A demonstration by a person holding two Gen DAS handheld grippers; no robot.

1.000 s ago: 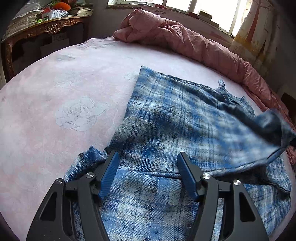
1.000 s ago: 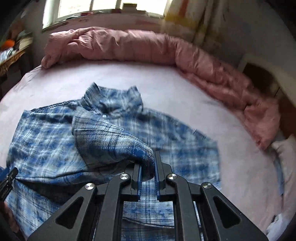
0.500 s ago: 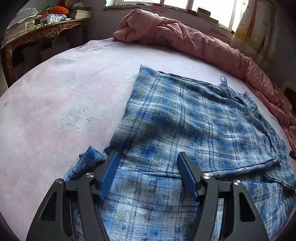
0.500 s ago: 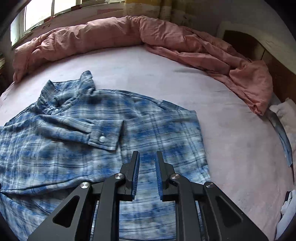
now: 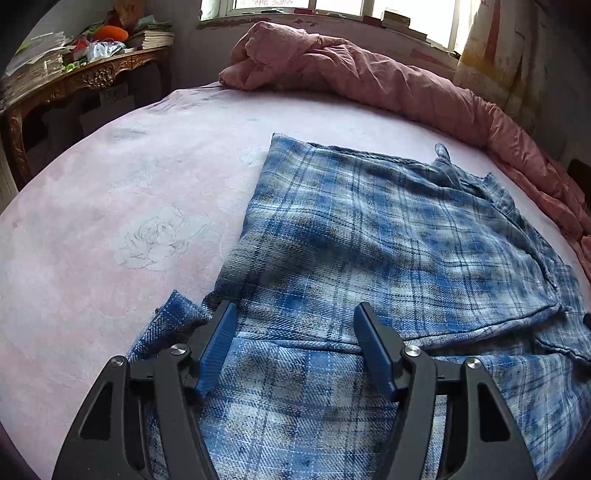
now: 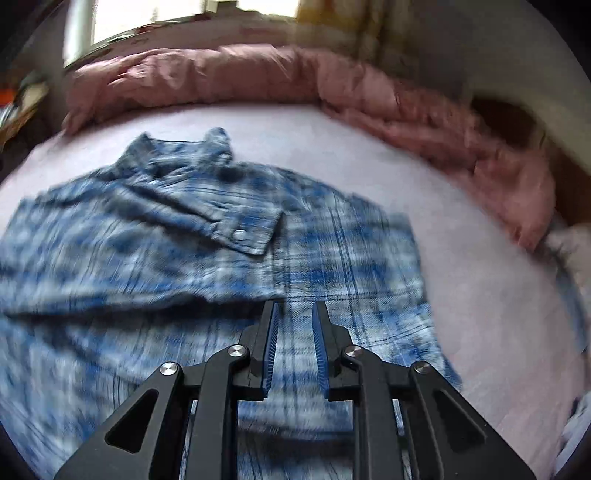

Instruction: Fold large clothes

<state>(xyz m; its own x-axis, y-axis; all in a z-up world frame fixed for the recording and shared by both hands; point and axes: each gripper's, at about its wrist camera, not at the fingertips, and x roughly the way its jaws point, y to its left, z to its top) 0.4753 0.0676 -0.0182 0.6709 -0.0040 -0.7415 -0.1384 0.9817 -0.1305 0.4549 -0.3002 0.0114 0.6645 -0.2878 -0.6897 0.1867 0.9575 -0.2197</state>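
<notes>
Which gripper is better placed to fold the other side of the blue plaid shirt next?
Probably the left gripper: it hovers open over the blue plaid shirt at its unfolded side edge. The right gripper sits where the sleeve is already folded.

I see a pink bedsheet (image 5: 110, 206) with faint rose outlines across the bed. A rumpled pink quilt (image 5: 369, 77) lies heaped along the bed's far edge, curving round its right side. Beyond the bed's left edge stands my carved gilt side table (image 5: 92, 75), stacked with books and papers (image 5: 151, 35).
</notes>
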